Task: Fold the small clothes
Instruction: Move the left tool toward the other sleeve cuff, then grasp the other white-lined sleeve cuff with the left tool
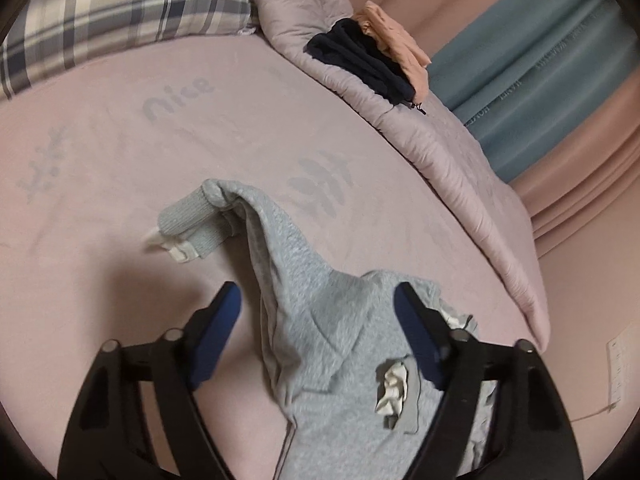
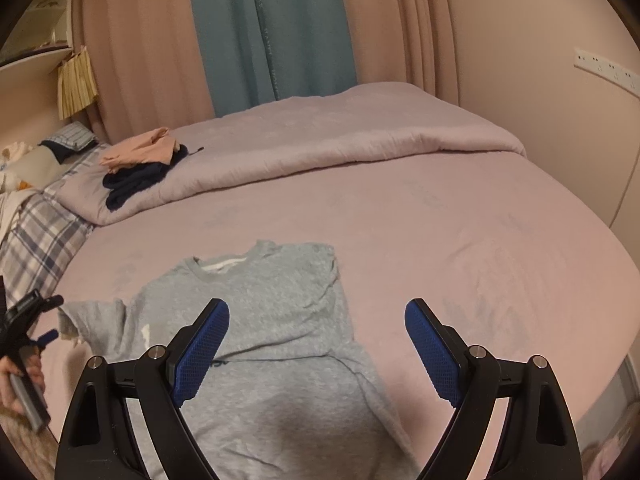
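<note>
On the pink bed sheet [image 2: 460, 240] lies the grey sweatshirt [image 2: 264, 320], its near hem cut off by the frame. Over it the right gripper [image 2: 316, 344] hangs spread and empty. At the sleeve [image 1: 256, 216], the left gripper [image 1: 316, 320] stands spread around cloth, pads not pressing; its right finger hides part of the fabric.

The heathered light-grey knit sweatshirt [image 2: 280, 320] has a white inner neck label and ribbed grey cuffs with white lining. It lies on a pale pink bed sheet [image 1: 120, 120] printed with faint grey motifs. The folded quilt [image 2: 340, 140] is lilac-grey. On it sit a navy folded garment [image 1: 360, 60] and a peach folded garment [image 1: 396, 40]. The pillow [image 1: 120, 12] is plaid in blue, grey and white. The curtains [image 2: 272, 32] are teal between pink panels. The fingers [image 2: 200, 352] carry blue textured pads on black frames.
</note>
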Action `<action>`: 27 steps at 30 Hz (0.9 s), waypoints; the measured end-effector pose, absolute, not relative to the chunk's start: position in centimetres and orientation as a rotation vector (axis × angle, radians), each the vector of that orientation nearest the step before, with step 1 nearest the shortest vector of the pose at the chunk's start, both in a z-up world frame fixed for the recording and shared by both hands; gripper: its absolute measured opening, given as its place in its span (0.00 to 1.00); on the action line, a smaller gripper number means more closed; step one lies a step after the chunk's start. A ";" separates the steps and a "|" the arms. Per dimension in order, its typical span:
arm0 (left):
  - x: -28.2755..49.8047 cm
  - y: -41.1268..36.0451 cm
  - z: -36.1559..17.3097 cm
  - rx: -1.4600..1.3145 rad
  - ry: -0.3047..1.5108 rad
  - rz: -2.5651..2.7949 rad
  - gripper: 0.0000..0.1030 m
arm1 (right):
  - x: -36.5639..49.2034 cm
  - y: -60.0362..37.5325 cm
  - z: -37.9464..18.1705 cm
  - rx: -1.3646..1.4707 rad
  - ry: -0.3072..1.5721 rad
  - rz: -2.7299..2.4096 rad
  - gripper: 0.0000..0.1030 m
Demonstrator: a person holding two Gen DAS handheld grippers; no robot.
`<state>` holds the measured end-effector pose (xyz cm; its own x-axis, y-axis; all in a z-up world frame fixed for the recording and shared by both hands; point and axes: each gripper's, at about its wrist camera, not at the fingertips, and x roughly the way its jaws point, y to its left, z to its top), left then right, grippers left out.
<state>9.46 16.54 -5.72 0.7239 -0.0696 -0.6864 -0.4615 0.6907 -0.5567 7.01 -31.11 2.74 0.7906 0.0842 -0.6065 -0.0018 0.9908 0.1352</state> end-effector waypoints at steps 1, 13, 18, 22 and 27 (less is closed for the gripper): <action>9.5 17.2 -6.1 -0.810 0.751 0.261 0.71 | 7.1 -31.1 2.6 0.130 0.661 0.045 0.86; 8.0 21.9 -8.6 -1.048 0.696 0.273 0.71 | 7.7 -31.7 1.8 0.145 0.688 0.042 0.86; 10.1 21.5 -8.8 -1.106 0.676 0.241 0.47 | 7.7 -31.5 1.8 0.132 0.694 0.046 0.86; 10.5 21.0 -8.4 -1.082 0.642 0.319 0.11 | 7.6 -32.0 1.8 0.139 0.690 0.046 0.86; 10.2 20.4 -7.5 -1.071 0.596 0.323 0.04 | 8.0 -32.0 1.7 0.139 0.700 0.042 0.86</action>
<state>10.24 20.43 -7.53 0.7995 -0.0353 -0.5997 -0.5219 0.4536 -0.7224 8.00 -32.03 1.72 0.7646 0.0851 -0.6388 0.0083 0.9899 0.1418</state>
